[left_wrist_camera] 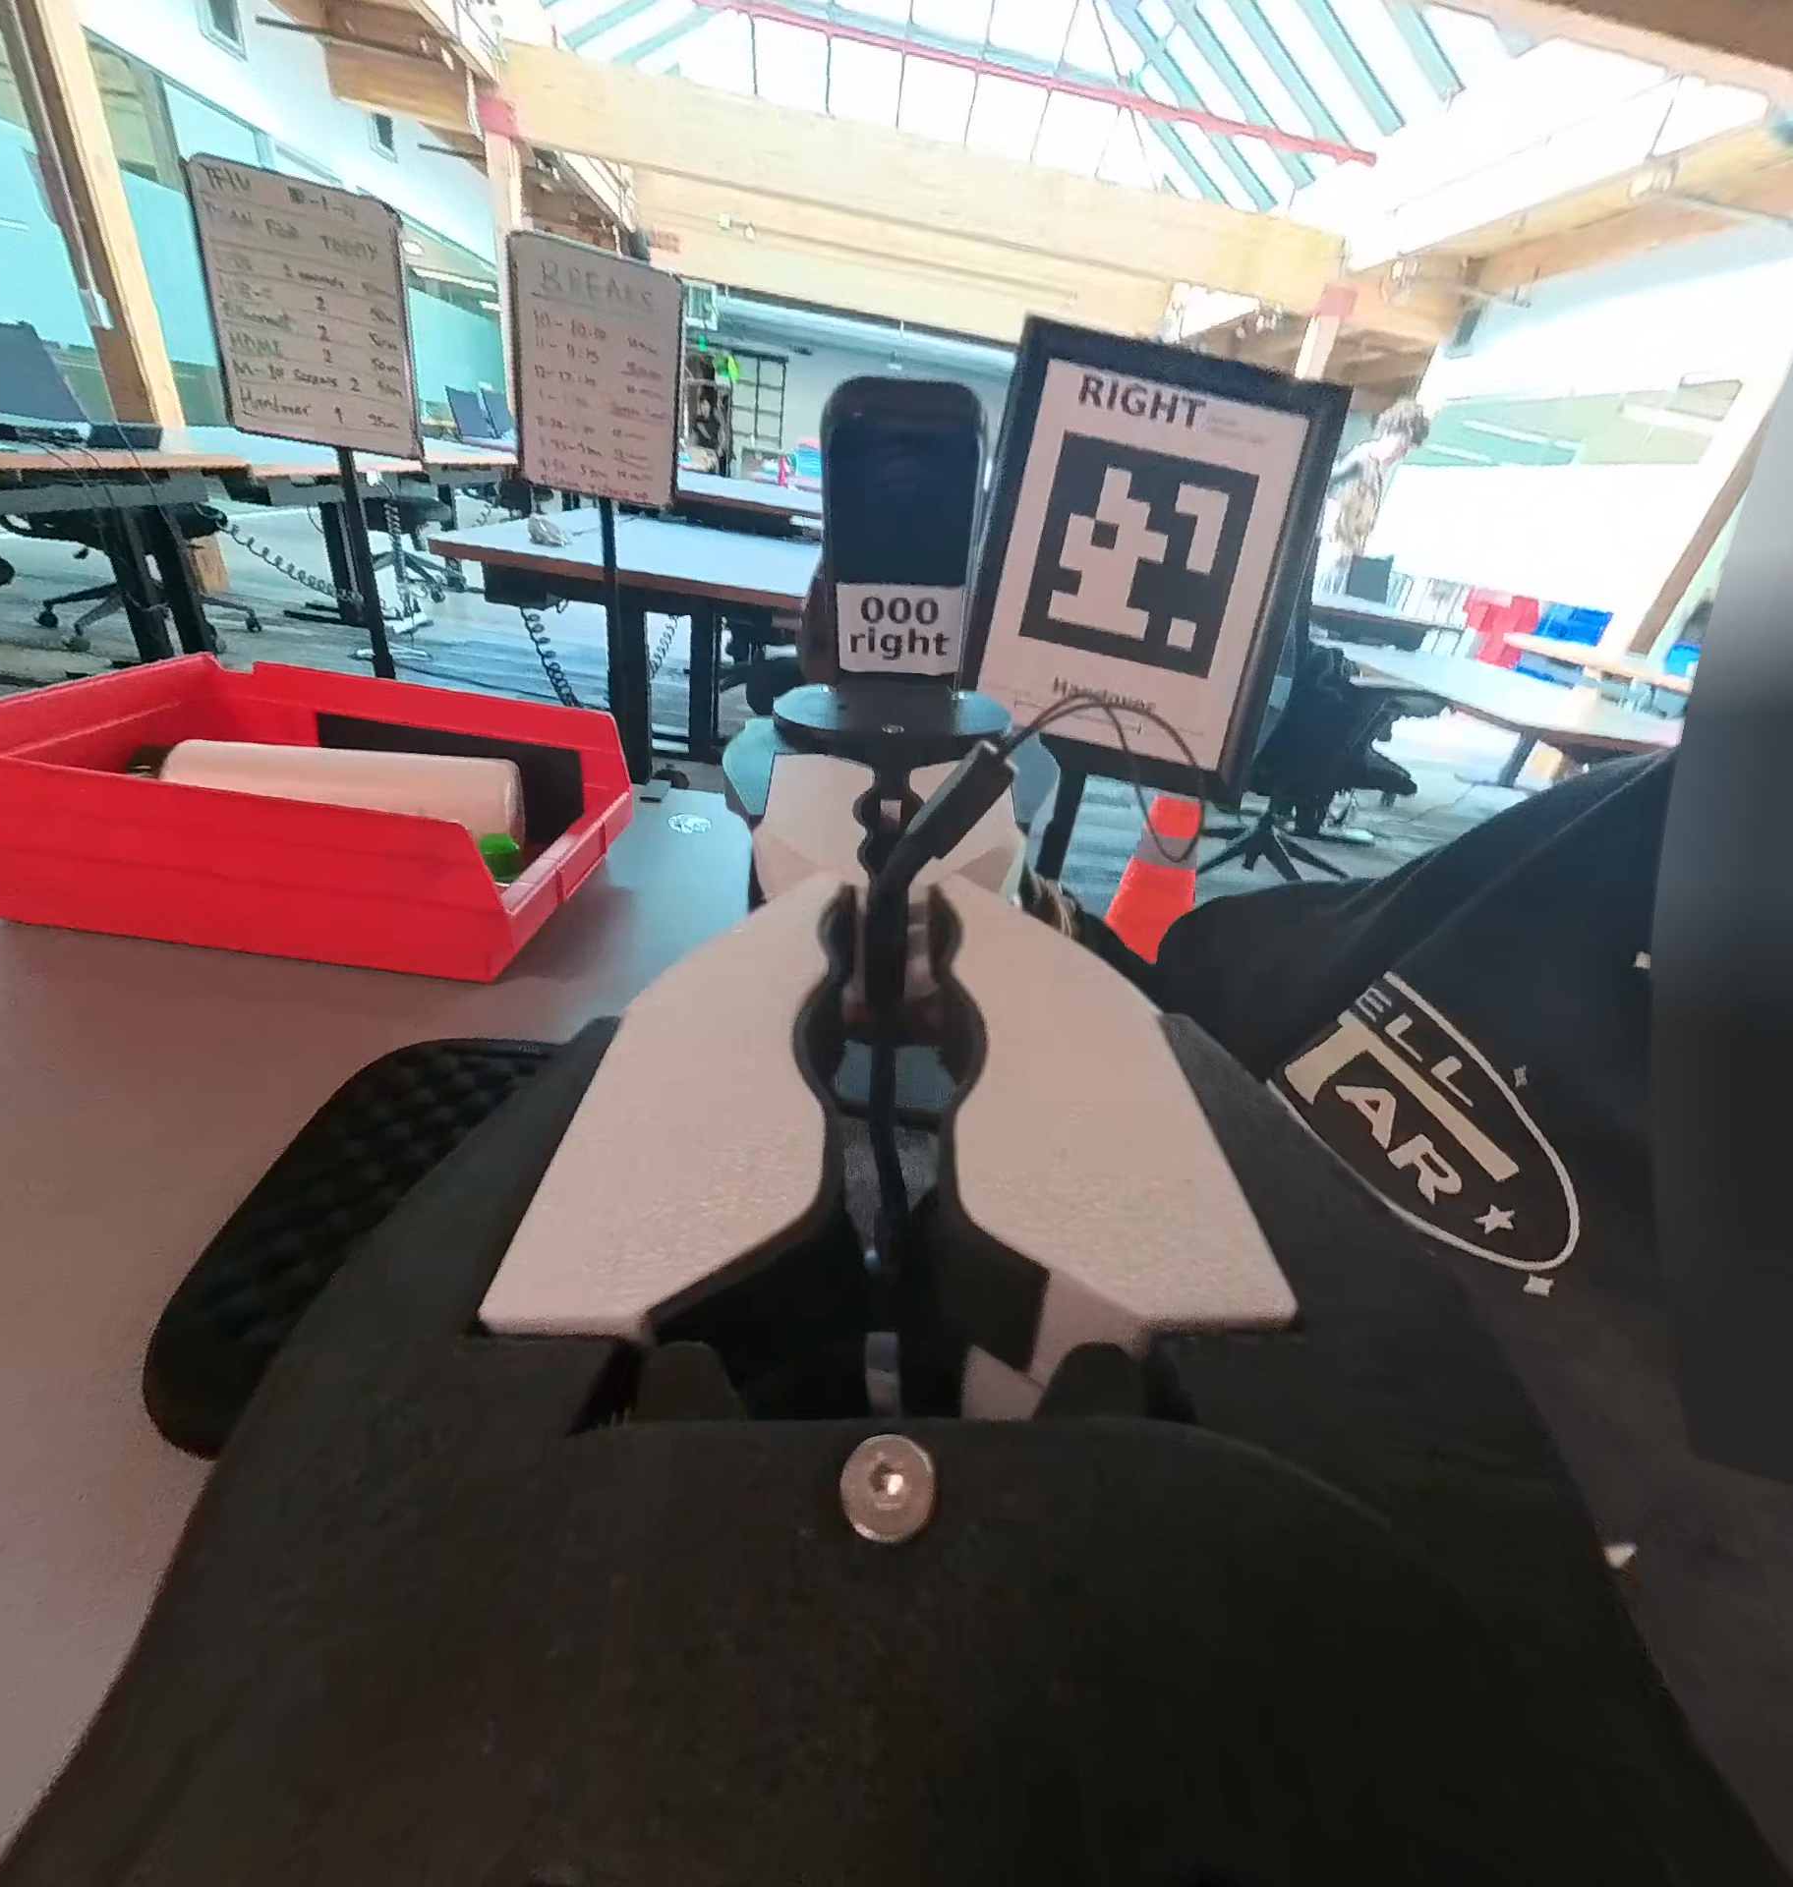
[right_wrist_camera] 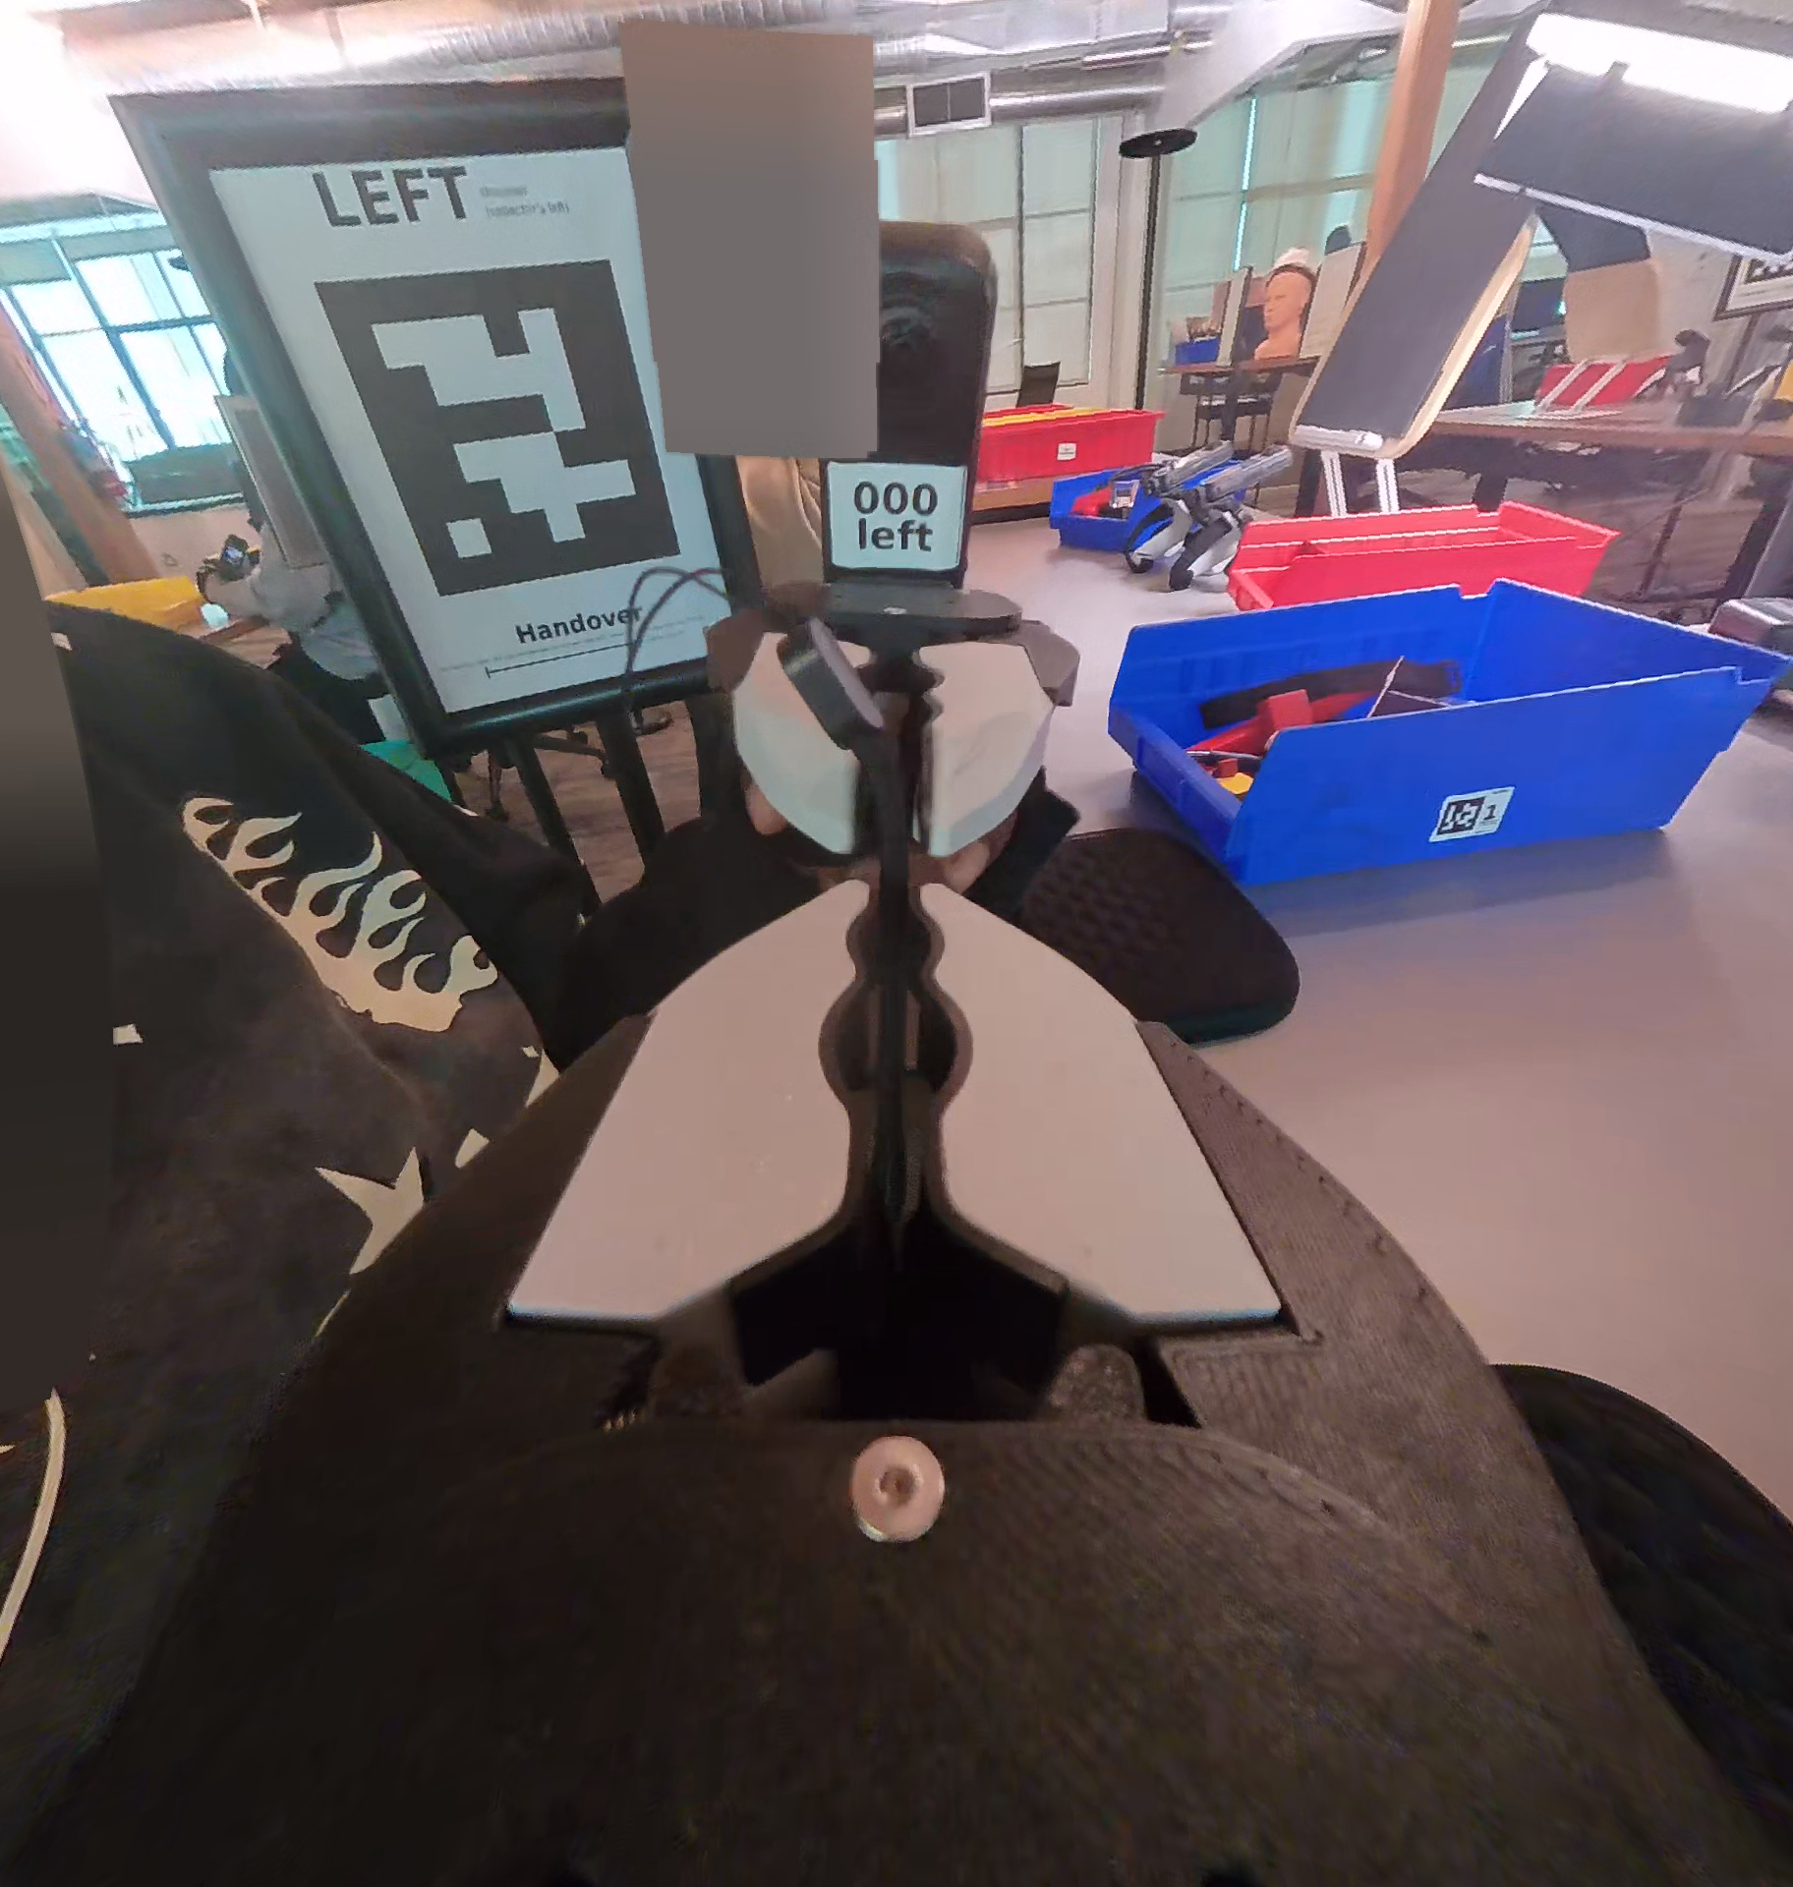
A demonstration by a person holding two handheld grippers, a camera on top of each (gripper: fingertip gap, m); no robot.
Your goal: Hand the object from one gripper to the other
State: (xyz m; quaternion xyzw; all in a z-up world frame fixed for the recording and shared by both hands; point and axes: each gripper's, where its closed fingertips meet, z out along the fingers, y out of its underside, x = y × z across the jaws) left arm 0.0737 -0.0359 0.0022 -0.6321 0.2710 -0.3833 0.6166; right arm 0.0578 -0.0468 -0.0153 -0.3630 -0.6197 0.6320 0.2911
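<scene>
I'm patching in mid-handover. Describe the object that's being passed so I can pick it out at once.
Look where the two white-fingered grippers meet nose to nose above the grey table, beside the red bin. Both the left gripper and right gripper are shut on a thin black cable running along the line between them. Unlike the bulky bin contents, it is a slim cord with a small dark plug at its end.
</scene>
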